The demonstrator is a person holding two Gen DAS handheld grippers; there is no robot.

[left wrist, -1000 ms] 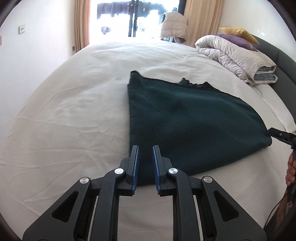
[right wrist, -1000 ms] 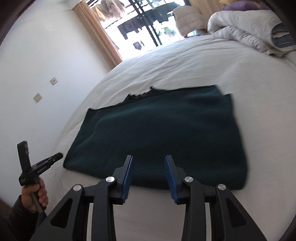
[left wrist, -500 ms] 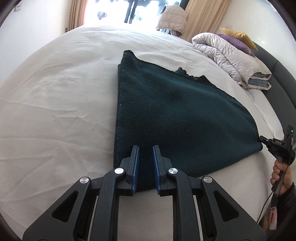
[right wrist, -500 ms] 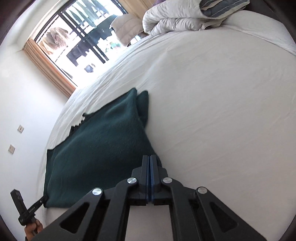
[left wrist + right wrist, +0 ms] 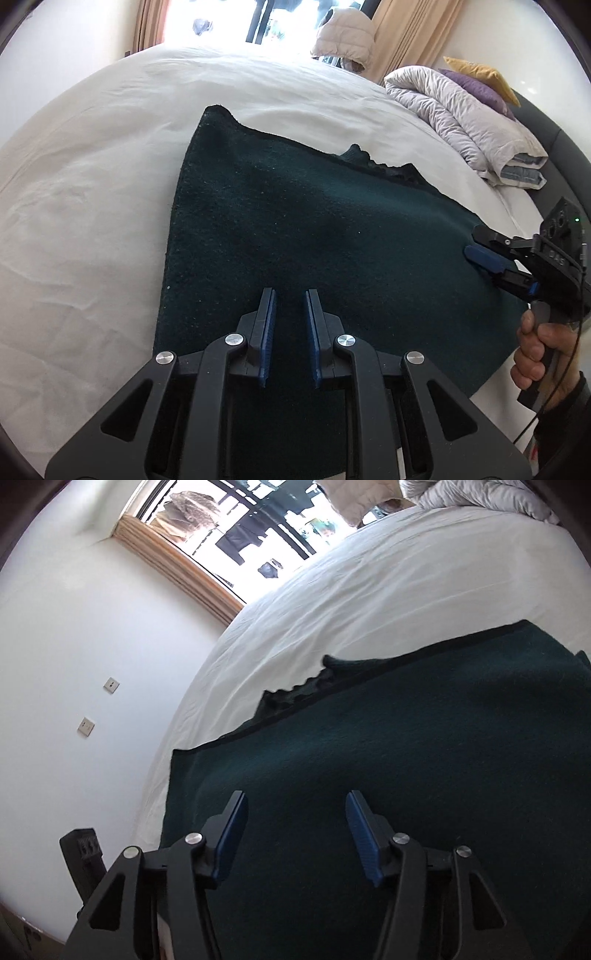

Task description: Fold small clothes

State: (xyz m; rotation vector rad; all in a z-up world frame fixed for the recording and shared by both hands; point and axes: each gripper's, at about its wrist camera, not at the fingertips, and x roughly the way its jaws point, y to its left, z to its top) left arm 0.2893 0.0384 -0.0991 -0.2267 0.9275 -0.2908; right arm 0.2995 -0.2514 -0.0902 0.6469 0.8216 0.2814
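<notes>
A dark green knitted garment [image 5: 314, 221] lies flat on the white bed [image 5: 92, 221], with a notched edge on its far side. My left gripper [image 5: 290, 293] hangs low over the garment's near edge. Its jaws stand a narrow gap apart with nothing between them. My right gripper [image 5: 295, 795] is over the garment [image 5: 406, 757] too, and its jaws are opening wide with nothing between them. From the left wrist view, the right gripper [image 5: 472, 243] reaches in over the garment's right edge, held by a hand [image 5: 535, 347].
A rolled duvet [image 5: 461, 122] with purple and yellow pillows lies at the head of the bed by the dark headboard [image 5: 554, 147]. A bright window with curtains [image 5: 236, 528] is beyond the bed. The white wall [image 5: 74, 664] runs along its left side.
My left gripper has moved forward and down over the garment's near edge. My right gripper shut at the garment's right corner, then swung left over the cloth and opened.
</notes>
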